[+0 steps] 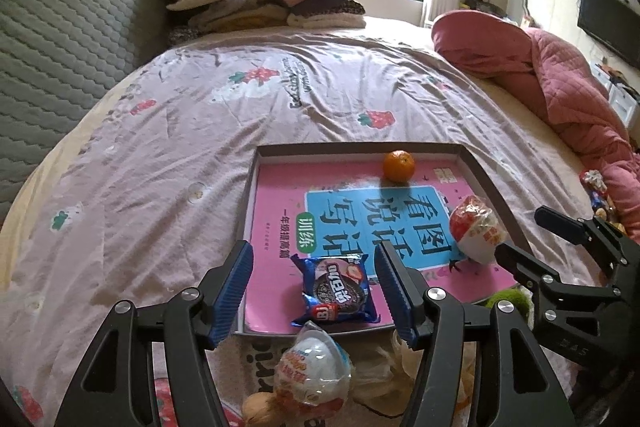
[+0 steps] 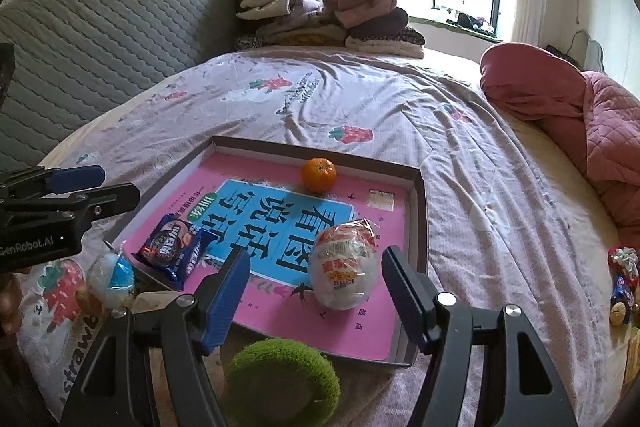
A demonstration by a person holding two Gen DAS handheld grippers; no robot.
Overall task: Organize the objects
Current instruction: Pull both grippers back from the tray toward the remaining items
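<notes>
**Both claws spread and empty over a half-filled tray**

The left gripper (image 1: 316,291) has its blue-padded jaws wide apart and holds nothing; between them, lying flat in the tray, is the blue crinkly foil cookie packet (image 1: 338,289). The right gripper (image 2: 316,297) is likewise spread and empty, with the white-and-red egg-shaped wrapped sweet (image 2: 345,265) resting on the tray floor between its fingers.

Both items sit in the shallow grey-rimmed cardboard tray (image 2: 420,211), lined with a pink-and-blue printed workbook. A small round orange tangerine (image 2: 319,174) lies near the tray's far wall.

Outside the tray, on the strawberry-print bedsheet (image 1: 168,147), wait a second egg-shaped sweet in clear wrap (image 1: 314,371) just below the left claw, and a fuzzy green ball (image 2: 280,383) just below the right one. More wrapped sweets (image 2: 622,279) lie well apart at the right.

Risks, as I judge them: the soft mattress may let the tray tilt under a pressing claw, rolling the tangerine or egg. Slick wrap could slip from the pads. The two claws work near each other and could collide.
</notes>
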